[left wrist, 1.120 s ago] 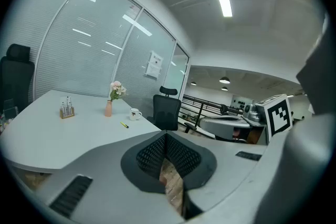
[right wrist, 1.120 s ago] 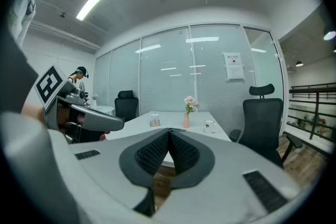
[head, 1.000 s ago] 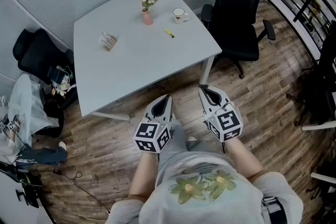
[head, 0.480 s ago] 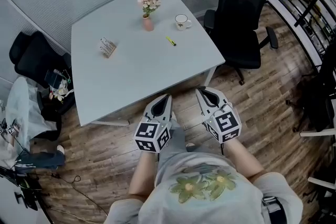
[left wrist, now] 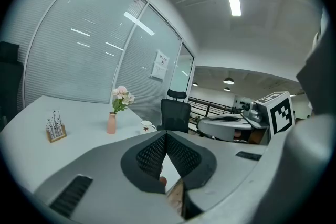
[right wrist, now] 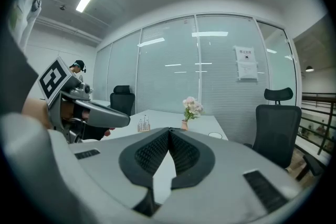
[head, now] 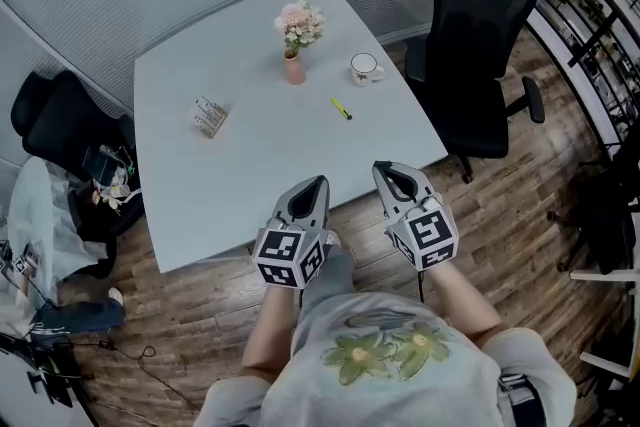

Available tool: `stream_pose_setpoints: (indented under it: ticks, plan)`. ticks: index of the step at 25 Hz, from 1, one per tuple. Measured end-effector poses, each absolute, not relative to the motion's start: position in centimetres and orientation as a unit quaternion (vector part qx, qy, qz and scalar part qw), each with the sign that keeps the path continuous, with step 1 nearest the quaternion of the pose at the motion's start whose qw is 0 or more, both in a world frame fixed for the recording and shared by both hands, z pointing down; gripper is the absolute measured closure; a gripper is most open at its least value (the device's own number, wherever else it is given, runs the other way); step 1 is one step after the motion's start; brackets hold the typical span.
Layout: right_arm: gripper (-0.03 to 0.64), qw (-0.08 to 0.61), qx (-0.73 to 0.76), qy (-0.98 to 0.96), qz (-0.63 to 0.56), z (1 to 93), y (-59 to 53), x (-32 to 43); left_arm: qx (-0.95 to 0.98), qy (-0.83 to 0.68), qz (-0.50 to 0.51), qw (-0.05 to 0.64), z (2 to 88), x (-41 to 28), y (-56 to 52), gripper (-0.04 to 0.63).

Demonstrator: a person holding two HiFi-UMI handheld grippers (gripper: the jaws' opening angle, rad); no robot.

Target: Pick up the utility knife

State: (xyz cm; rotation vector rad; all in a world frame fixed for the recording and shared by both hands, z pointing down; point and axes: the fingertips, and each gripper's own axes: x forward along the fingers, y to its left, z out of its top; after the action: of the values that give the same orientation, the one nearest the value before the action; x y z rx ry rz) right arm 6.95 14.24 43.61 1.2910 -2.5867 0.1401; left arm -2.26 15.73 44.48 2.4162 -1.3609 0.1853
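The utility knife (head: pixel 342 108) is a small yellow thing that lies on the white table (head: pixel 230 175), right of the middle and just in front of the mug (head: pixel 364 68). My left gripper (head: pixel 318 182) is shut and empty, its tips over the table's near edge. My right gripper (head: pixel 384 169) is also shut and empty, at the table's near right edge, well short of the knife. In the left gripper view my left gripper (left wrist: pixel 166 134) has its pads meeting. In the right gripper view my right gripper (right wrist: pixel 169 129) does too. Neither gripper view shows the knife.
A pink vase with flowers (head: pixel 294 65) stands at the back of the table. A small wooden holder (head: pixel 209 116) sits on the left part. A black office chair (head: pixel 485 35) stands at the table's right, another chair (head: pixel 60 125) and bags at its left.
Both grippers have moved forward together from over the wooden floor to the table's near edge. The table and the knife now lie closer in the head view.
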Motion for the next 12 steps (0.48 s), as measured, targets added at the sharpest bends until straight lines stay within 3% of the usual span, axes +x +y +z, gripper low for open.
stream_pose_setpoints:
  ticks: [12]
  plan:
    - [0.615,0.107,0.468,-0.877,0.036,42.1,1.3,2.6,0.857,-0.479,0.074,0.172,44.2,-8.2,3.6,0.594]
